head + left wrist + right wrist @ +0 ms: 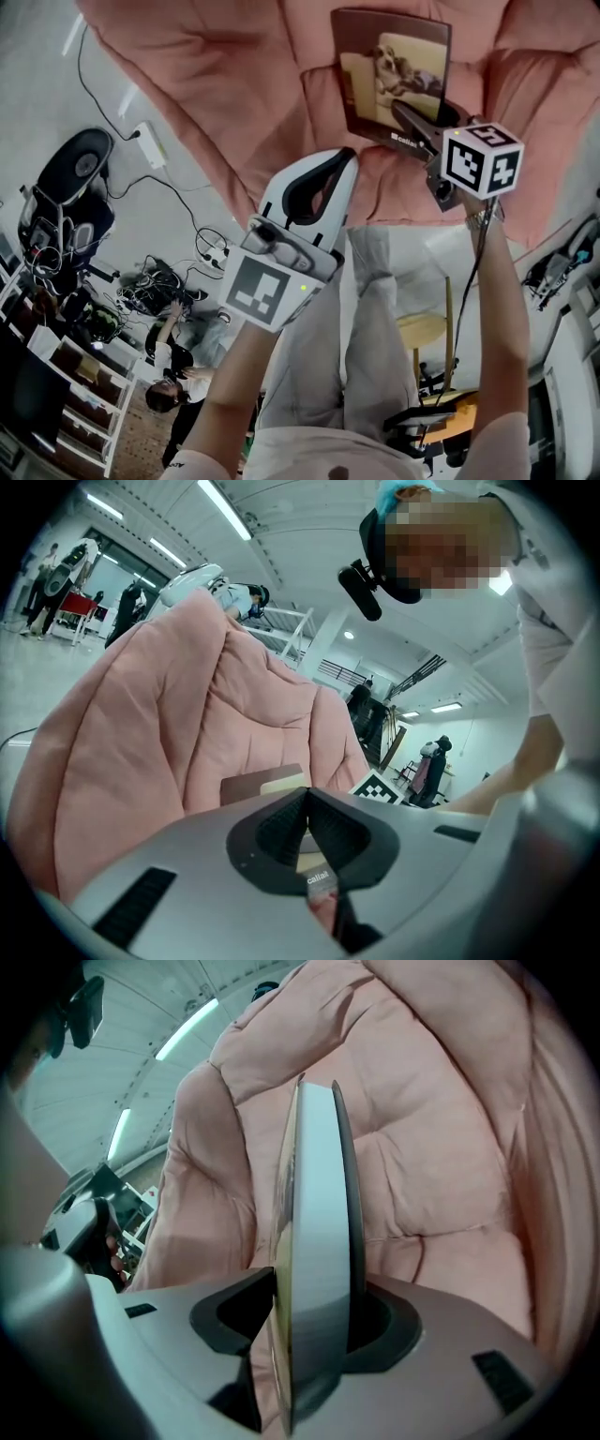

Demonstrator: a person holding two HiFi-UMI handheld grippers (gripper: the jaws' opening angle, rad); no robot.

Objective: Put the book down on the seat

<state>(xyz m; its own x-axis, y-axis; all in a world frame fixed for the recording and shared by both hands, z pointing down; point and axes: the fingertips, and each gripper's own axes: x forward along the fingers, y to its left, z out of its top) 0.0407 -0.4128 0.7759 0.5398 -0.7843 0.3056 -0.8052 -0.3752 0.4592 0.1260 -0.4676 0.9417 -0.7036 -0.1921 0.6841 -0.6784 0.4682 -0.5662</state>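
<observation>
A thick book [394,75] with a dog picture on its cover lies face up over the padded pink seat [216,84]. My right gripper [412,120] holds its near edge. In the right gripper view the book [314,1241] stands edge-on between the jaws of the right gripper [309,1288], and both jaws lie against its covers. Whether the book rests on the seat [441,1147] I cannot tell. My left gripper [342,159] hovers near the seat's front edge, shut and empty. Over the left gripper [305,794] I see the book [262,785] and the seat [141,742].
Below the seat are the person's legs [366,319] and a wooden stool [424,330]. On the floor at left lie a power strip [150,145] with cables and a black device [70,178]. A person [173,375] crouches by a shelf [80,394].
</observation>
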